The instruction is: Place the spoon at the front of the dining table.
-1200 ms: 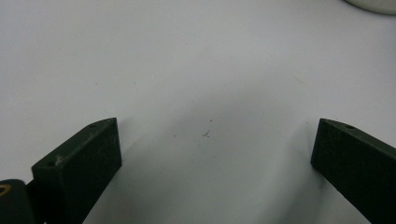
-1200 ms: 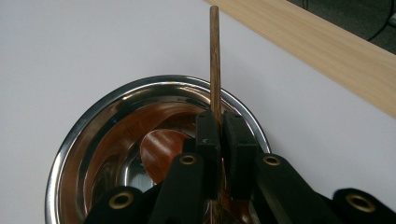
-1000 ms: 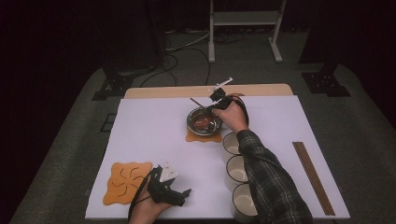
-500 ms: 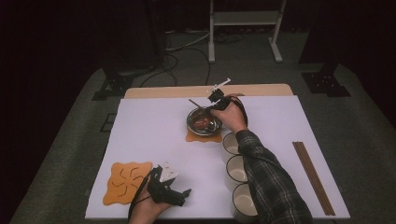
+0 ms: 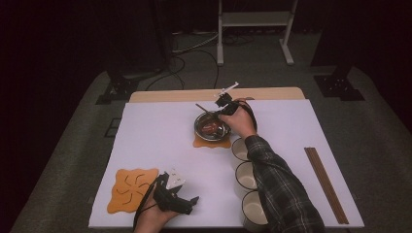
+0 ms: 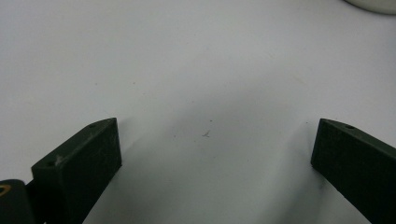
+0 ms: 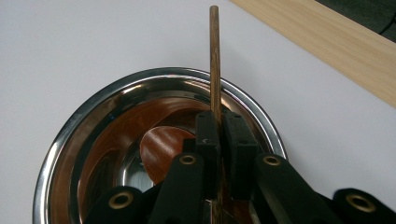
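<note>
nothing moved; right claw [image 7: 219, 140] still clamps wooden spoon [image 7: 214, 60].

Wooden spoon [image 7: 214, 70]: lower handle hidden behind right gripper [image 7: 222, 140] jaws, bowl end partly covered. Steel bowl [image 7: 93, 121] cut off at bottom edge. Nearest cup [image 5: 253, 208] partly hidden by sleeve [image 5: 282, 189]. White cup [image 6: 373, 4] cropped at top edge.
</note>
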A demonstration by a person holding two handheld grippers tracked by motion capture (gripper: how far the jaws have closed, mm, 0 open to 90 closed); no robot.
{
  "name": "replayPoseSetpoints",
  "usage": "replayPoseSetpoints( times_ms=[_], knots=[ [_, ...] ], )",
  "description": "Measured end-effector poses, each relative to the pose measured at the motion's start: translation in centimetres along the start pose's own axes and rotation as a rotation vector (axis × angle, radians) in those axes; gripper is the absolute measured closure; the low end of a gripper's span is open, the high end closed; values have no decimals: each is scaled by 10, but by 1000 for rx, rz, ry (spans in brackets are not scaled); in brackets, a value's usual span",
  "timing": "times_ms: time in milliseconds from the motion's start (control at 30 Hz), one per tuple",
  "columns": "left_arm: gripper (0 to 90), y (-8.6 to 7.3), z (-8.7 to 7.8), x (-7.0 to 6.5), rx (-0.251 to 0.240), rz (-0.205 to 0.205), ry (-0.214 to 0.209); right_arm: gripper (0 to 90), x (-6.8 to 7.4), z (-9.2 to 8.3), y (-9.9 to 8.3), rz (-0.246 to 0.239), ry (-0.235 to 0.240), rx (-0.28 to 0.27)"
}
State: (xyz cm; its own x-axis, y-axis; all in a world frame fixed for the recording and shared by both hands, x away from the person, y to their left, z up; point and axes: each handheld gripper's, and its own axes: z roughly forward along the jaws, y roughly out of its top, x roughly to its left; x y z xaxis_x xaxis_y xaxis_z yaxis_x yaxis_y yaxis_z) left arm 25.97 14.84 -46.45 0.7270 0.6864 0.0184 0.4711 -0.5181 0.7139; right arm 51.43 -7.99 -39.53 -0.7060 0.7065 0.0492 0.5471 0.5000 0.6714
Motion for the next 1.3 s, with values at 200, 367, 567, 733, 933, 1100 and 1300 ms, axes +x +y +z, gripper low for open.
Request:
replayPoseSetpoints(
  times_ms=[200, 367, 567, 733, 933, 1100, 1300],
  knots=[
    [5, 0, 0, 0, 0, 0, 0, 845, 0, 1, 0, -2, 0, 2],
    [5, 0, 0, 0, 0, 0, 0, 838, 0, 2, 0, 1, 2, 3],
    [5, 0, 0, 0, 0, 0, 0, 796, 0, 2, -1, -1, 3, 1],
    [5, 0, 0, 0, 0, 3, 1, 758, 0, -2, 1, -3, 3, -20],
    [5, 0, 0, 0, 0, 2, 0, 732, 0, -10, 2, 0, -1, -32],
    [5, 0, 0, 0, -1, 1, 0, 721, -1, -18, 4, -5, -5, -45],
    [5, 0, 0, 0, 0, 1, 0, 702, -2, -31, 3, -11, -5, -60]
  ],
)
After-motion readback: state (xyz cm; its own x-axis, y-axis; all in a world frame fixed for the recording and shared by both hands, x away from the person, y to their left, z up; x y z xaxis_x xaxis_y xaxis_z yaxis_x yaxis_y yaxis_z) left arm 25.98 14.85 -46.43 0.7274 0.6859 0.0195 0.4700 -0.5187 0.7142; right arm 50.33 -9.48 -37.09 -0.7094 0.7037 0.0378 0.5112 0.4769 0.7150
